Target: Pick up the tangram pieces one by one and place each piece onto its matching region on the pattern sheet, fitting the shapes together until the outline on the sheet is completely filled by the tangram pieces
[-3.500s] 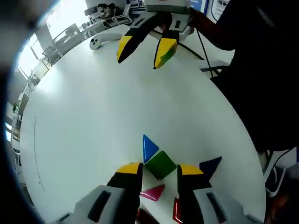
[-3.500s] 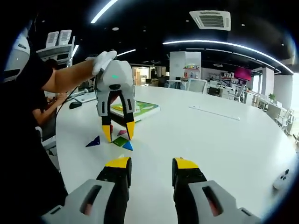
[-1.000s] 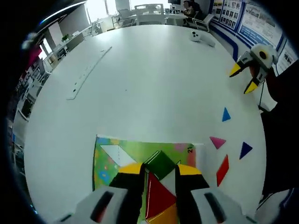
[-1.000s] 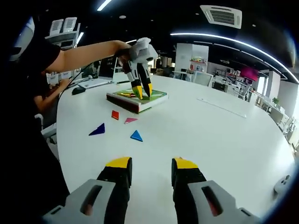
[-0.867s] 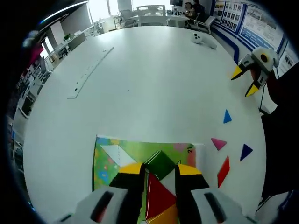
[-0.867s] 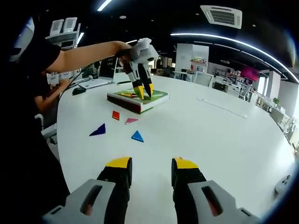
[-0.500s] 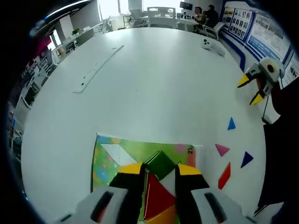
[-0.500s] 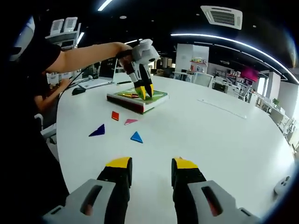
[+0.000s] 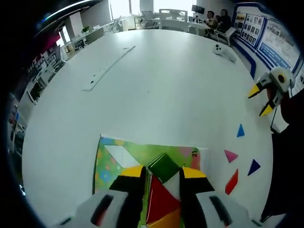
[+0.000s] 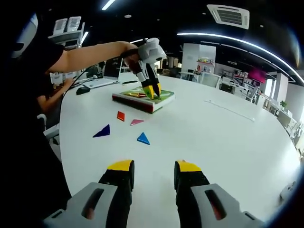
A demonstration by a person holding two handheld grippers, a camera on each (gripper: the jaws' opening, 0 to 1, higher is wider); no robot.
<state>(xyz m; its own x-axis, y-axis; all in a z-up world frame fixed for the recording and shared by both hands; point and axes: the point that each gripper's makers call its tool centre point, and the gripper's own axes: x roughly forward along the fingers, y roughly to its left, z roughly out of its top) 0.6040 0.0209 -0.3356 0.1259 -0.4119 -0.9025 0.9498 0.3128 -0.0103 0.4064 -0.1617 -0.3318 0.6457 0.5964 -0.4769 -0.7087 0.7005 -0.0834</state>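
My left gripper (image 9: pixel 160 171) is shut on a green square piece (image 9: pixel 164 166) and holds it low over the green pattern sheet (image 9: pixel 123 154). A red triangle (image 9: pixel 159 202) and a yellow piece (image 9: pixel 167 221) lie on the sheet between the jaws. In the right gripper view the left gripper (image 10: pixel 153 91) points down at the sheet (image 10: pixel 164 96), which lies on a flat box. My right gripper (image 10: pixel 154 167) is open and empty, far from the sheet. Loose pieces lie on the table: blue triangle (image 10: pixel 143 138), pink triangle (image 10: pixel 137 122), red piece (image 10: pixel 120 116), dark blue triangle (image 10: pixel 102 131).
The round white table (image 9: pixel 156 95) carries a long pale strip (image 9: pixel 107 69) and a white controller (image 9: pixel 223 51) at its far side. The right gripper (image 9: pixel 260 101) hovers near the table edge. A person's arm (image 10: pixel 85 54) reaches in from the left.
The left gripper lifted the green square from among the loose pieces and carried it over the sheet. Over the last second it has hardly shifted. The right gripper stays open.
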